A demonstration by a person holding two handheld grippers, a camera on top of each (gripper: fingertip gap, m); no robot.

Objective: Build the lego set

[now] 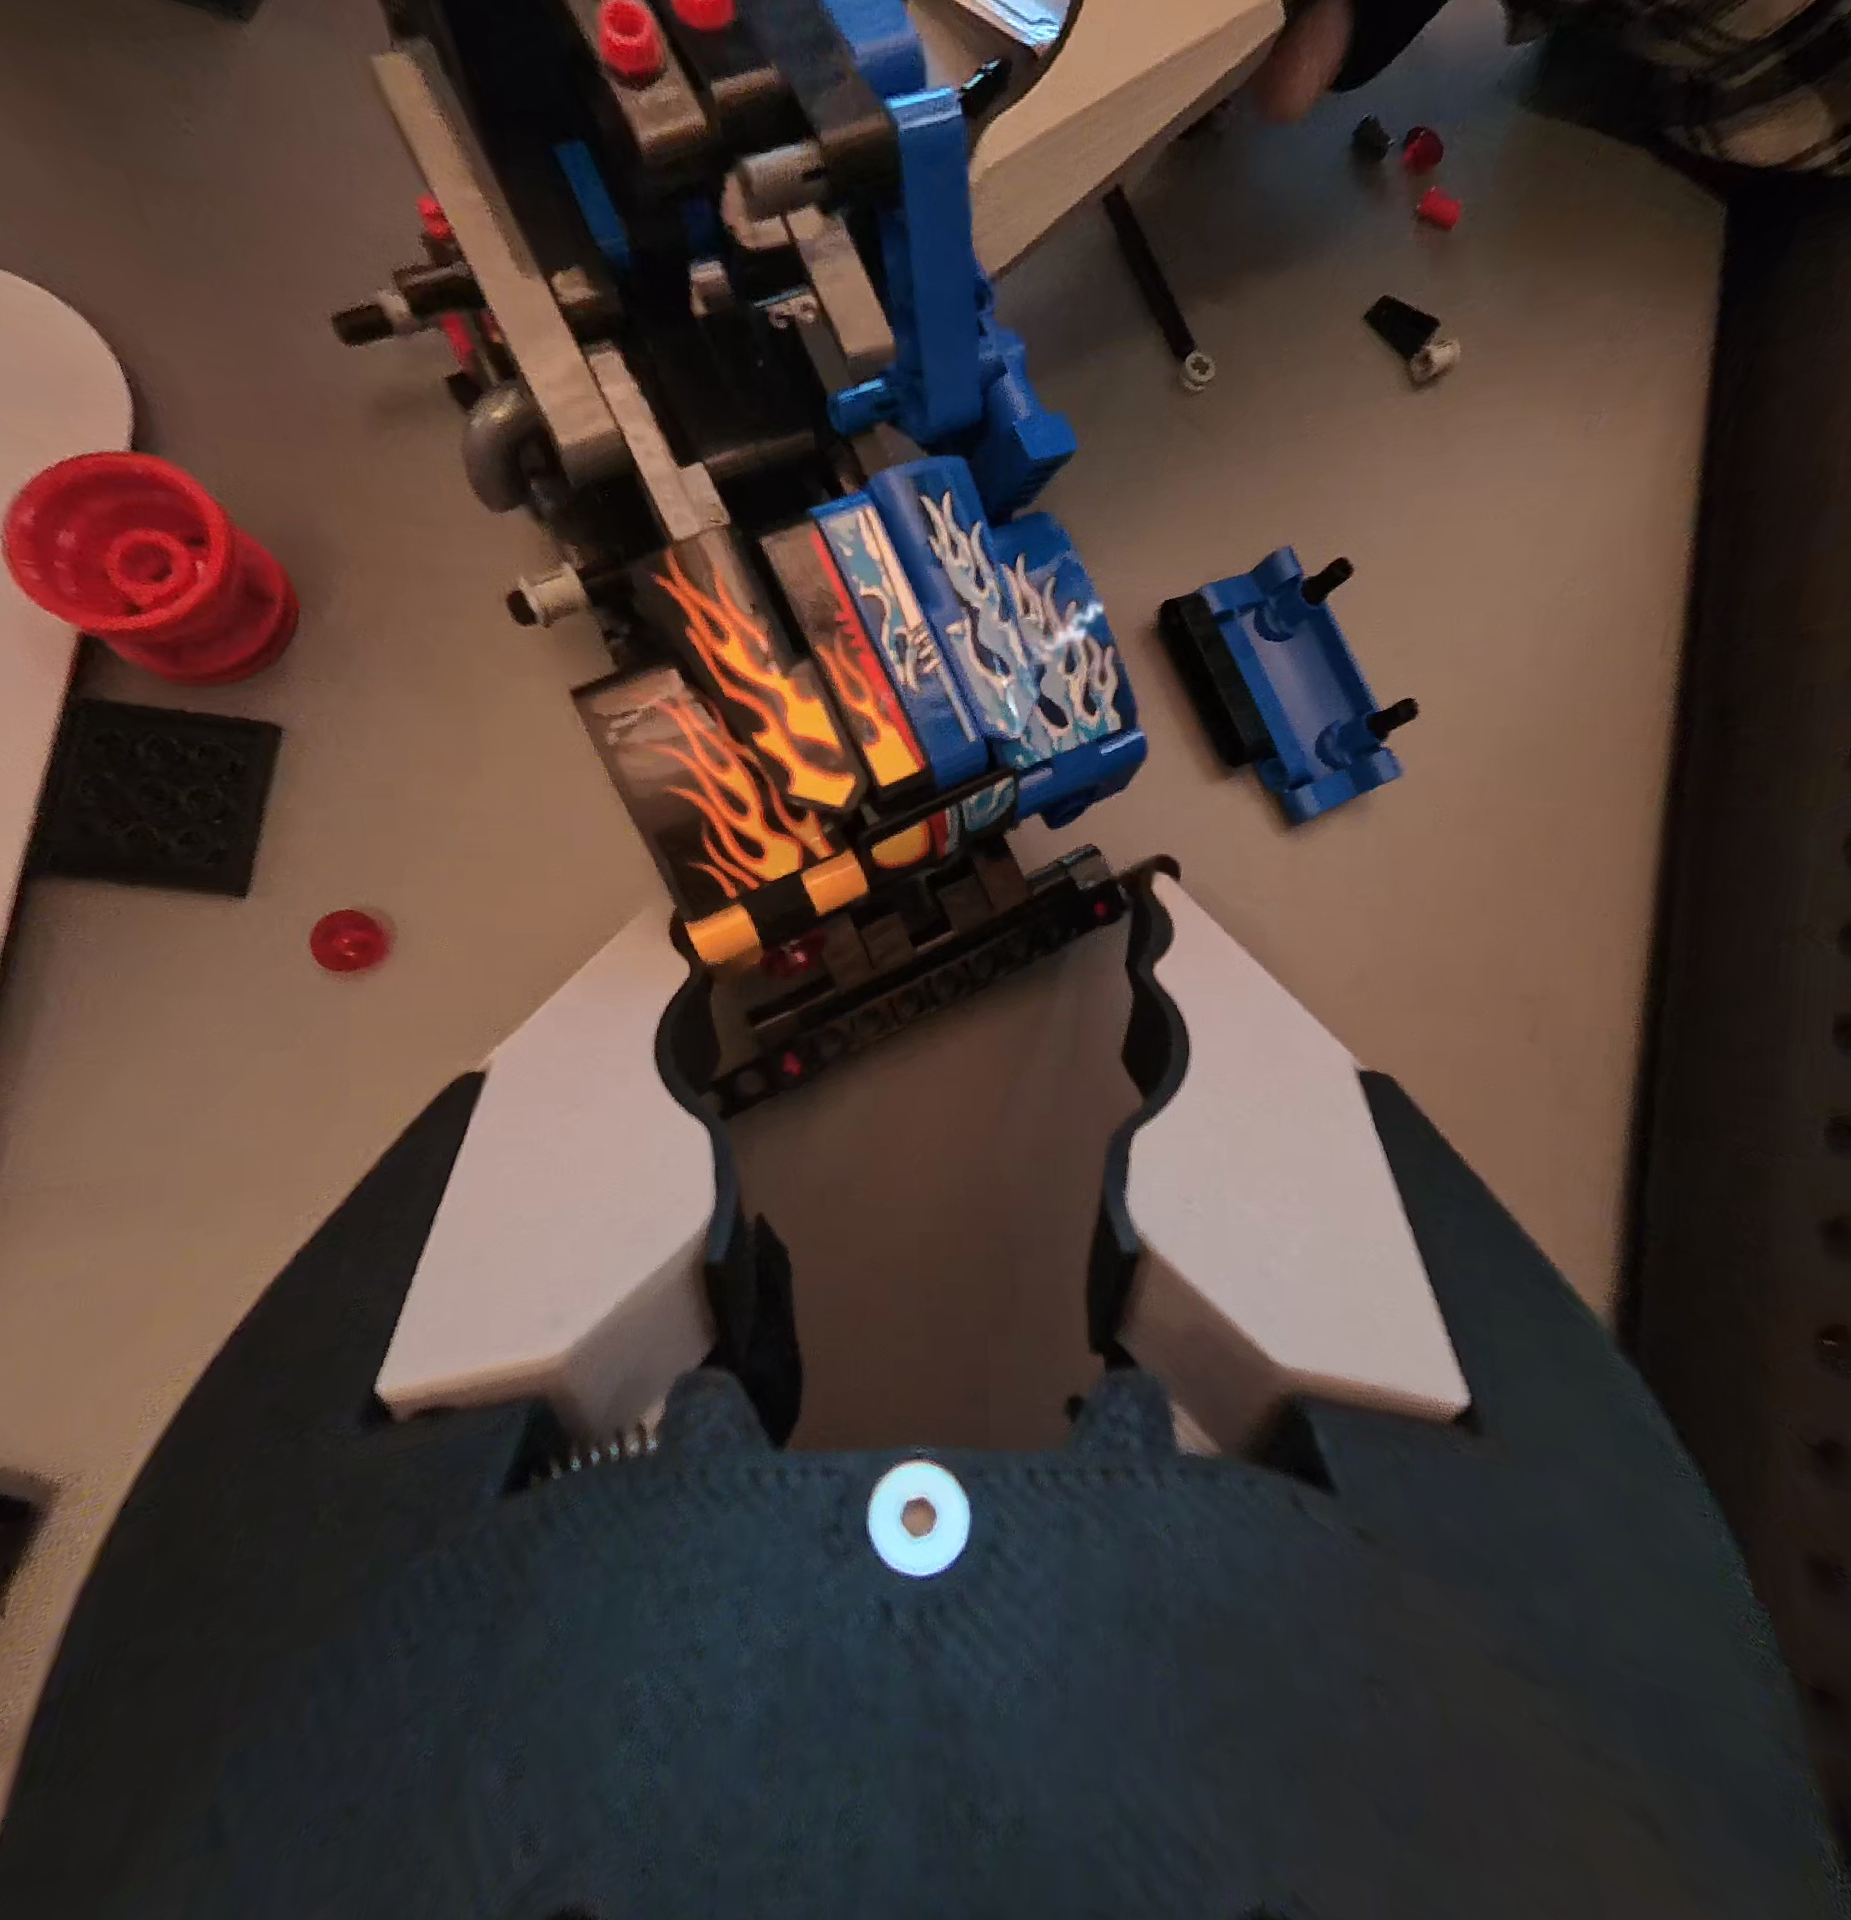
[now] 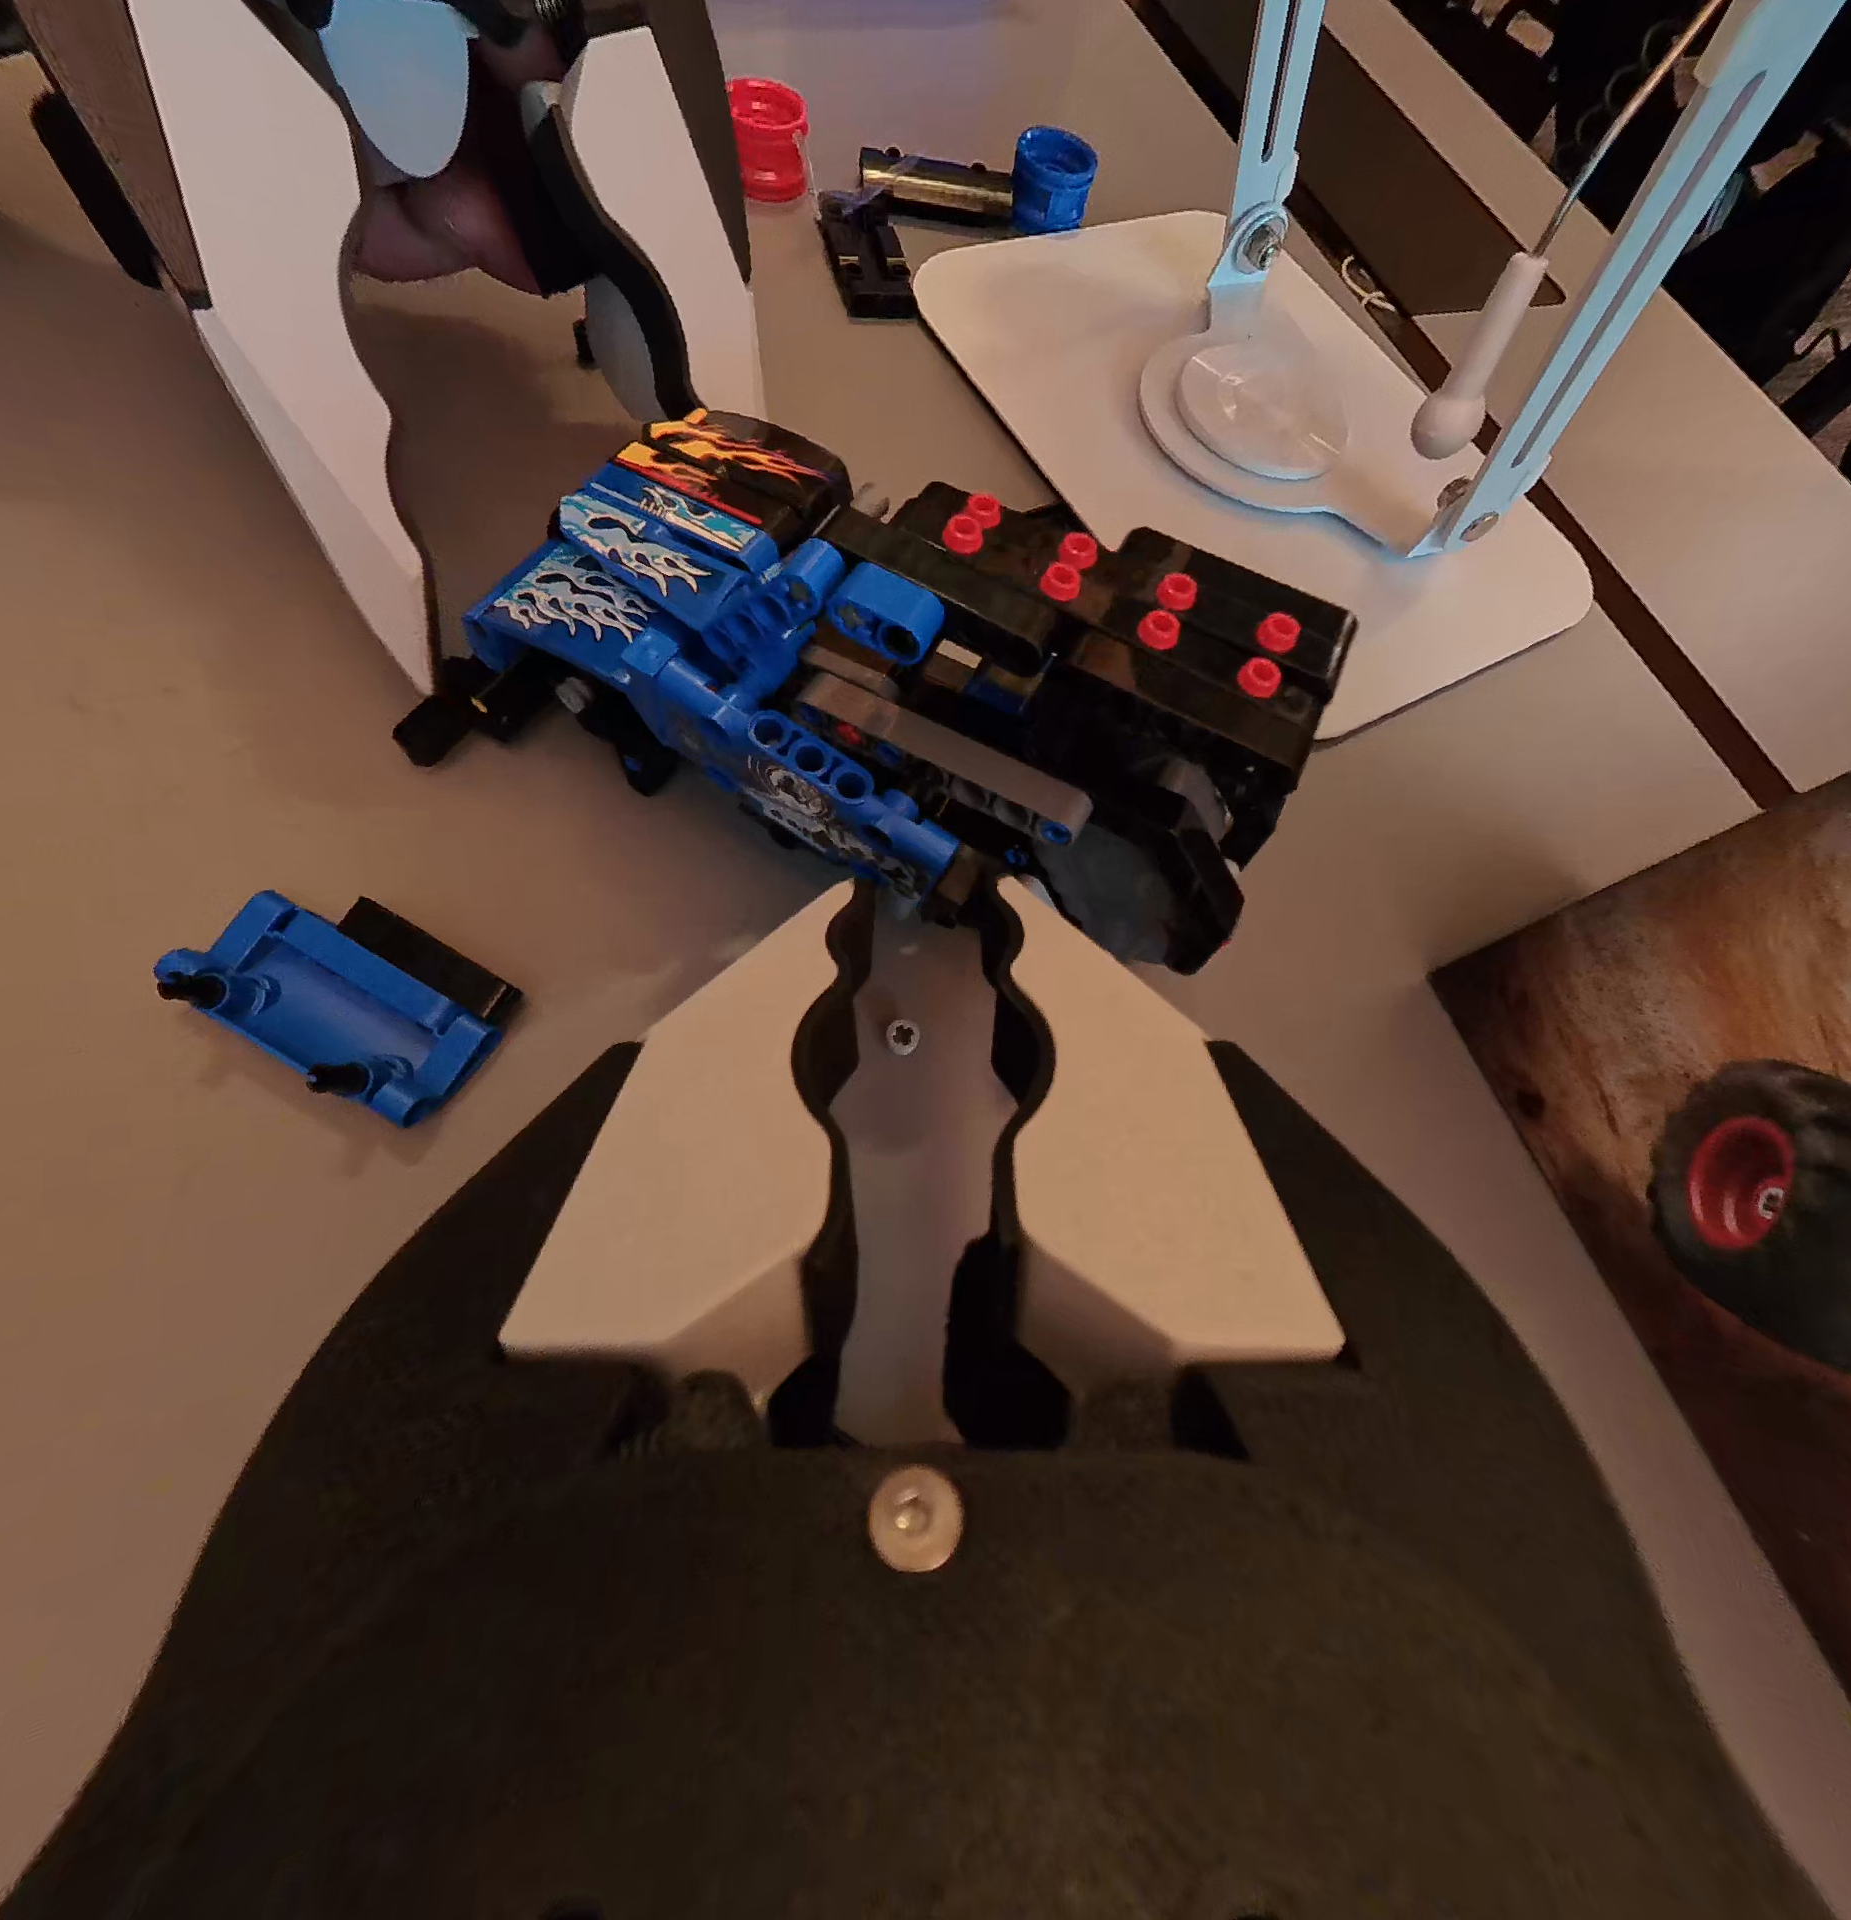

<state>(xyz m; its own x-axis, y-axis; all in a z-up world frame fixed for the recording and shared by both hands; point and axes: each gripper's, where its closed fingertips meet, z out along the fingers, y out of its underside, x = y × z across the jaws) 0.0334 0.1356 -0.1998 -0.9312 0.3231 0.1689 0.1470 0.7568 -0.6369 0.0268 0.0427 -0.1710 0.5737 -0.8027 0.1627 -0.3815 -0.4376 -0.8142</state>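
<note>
The lego truck body [image 1: 796, 665] lies on the table, with a flame-patterned black and blue hood and a black rear with red studs [image 2: 1108, 623]. My left gripper [image 1: 916, 914] is shut across its black front bumper, one finger at each end. Its white fingers [image 2: 277, 312] also show in the right wrist view. My right gripper [image 2: 926, 914] is nearly closed and pinches the lower edge of the truck's blue side. One of its fingers [image 1: 1108, 104] shows in the left wrist view. A loose blue panel with black pins [image 1: 1279, 686] lies beside the truck [image 2: 329, 1008].
A red wheel hub [image 1: 147, 566], a black plate [image 1: 152, 795] and a red round stud [image 1: 349, 940] lie left of the truck. A black axle [image 1: 1149, 281] and small pieces [image 1: 1420, 177] lie to its right. A white lamp base [image 2: 1056, 343], a blue hub [image 2: 1051, 177] and a booklet [image 2: 1679, 1143] are nearby. Left tips to right tips: about 10 cm. From my left tips it is roughly 6 cm to the red round stud [image 1: 349, 940]; from my right, 15 cm.
</note>
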